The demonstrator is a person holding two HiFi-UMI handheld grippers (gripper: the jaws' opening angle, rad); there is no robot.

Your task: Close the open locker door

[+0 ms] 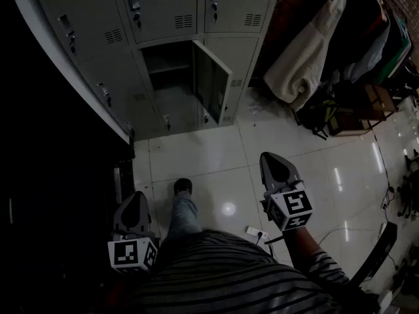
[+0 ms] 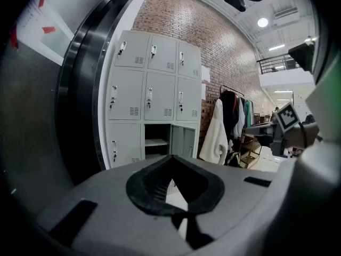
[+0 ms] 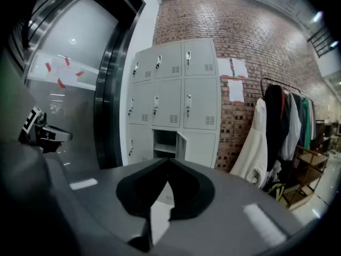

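A grey bank of lockers (image 1: 163,18) stands against the brick wall. Its bottom middle compartment (image 1: 169,84) is open, with the door (image 1: 211,82) swung out toward me on its right-hand hinge. The open door (image 2: 182,141) and open door (image 3: 180,146) also show in both gripper views, far off. My left gripper (image 1: 133,208) hangs low at my left side, jaws shut and empty. My right gripper (image 1: 276,164) is held ahead over the tiled floor, well short of the door, jaws shut with nothing between them.
A dark metal-framed doorway (image 1: 72,77) lies left of the lockers. A white coat (image 1: 304,51) and other clothes hang on a rack at the right, with bags and a wooden stool (image 1: 340,113) under it. A power strip (image 1: 256,232) lies on the floor by my foot (image 1: 182,187).
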